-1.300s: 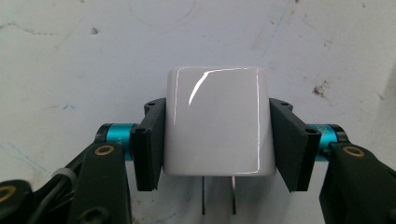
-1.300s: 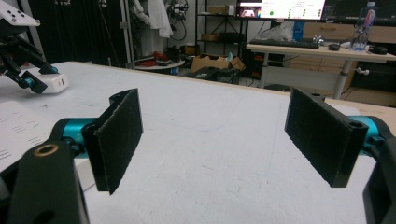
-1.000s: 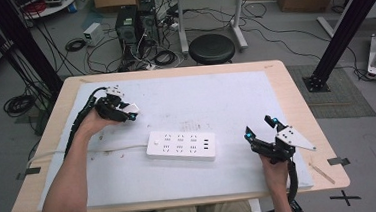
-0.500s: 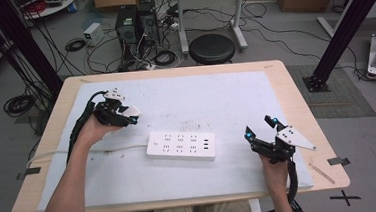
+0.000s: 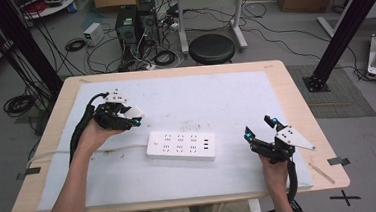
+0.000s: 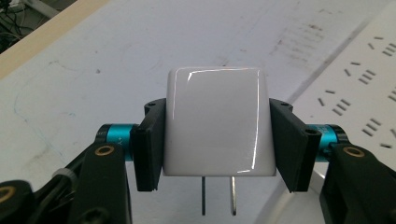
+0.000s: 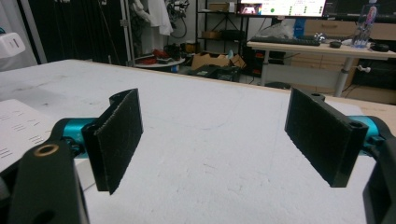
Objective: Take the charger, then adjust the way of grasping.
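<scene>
Gripping one white plug (image 6: 215, 122), two prongs, beside one power strip (image 5: 181, 145).

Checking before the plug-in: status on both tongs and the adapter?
Left tongs shut on white adapter, prongs exposed. Right tongs open, empty. Power strip flat on mat, sockets unobstructed.
</scene>
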The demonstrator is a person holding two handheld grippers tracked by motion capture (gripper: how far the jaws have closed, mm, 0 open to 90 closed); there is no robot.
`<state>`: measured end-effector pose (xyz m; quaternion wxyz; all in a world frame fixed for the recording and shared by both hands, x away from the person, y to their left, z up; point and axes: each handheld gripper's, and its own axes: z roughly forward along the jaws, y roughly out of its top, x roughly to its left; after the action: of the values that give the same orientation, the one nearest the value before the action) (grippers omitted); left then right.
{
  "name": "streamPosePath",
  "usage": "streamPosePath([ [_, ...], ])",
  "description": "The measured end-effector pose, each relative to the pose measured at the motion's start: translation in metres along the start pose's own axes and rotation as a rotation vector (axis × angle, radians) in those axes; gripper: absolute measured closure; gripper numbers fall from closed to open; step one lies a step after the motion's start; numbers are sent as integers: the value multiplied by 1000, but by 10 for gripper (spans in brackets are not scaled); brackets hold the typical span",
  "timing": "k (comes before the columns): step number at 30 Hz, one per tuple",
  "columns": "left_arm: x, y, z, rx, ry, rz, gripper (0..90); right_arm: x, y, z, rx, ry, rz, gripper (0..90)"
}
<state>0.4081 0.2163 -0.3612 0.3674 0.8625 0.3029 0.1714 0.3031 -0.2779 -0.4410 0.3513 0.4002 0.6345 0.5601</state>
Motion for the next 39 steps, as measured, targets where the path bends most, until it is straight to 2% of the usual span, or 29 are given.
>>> streamPosePath([
  [8,-27,-4,-9,-47,17,20,424,-1,0,0,-3,6,-4,196],
  [13,-39,-7,-10,-43,60,45,424,0,0,0,-1,5,3,196],
  [20,-56,-9,-13,-82,84,57,424,1,0,0,6,11,-10,196],
  [28,-79,-9,-10,-103,117,106,424,3,1,1,23,5,-25,195],
  [32,-89,-10,-6,-113,136,127,424,3,1,2,13,6,-22,195],
  [33,-96,-11,-3,-127,146,133,424,1,1,2,12,14,5,195],
  [35,-102,-11,0,-136,157,131,424,-1,2,2,26,32,29,195],
  [39,-113,-11,5,-133,180,171,424,-5,4,5,47,82,67,196],
])
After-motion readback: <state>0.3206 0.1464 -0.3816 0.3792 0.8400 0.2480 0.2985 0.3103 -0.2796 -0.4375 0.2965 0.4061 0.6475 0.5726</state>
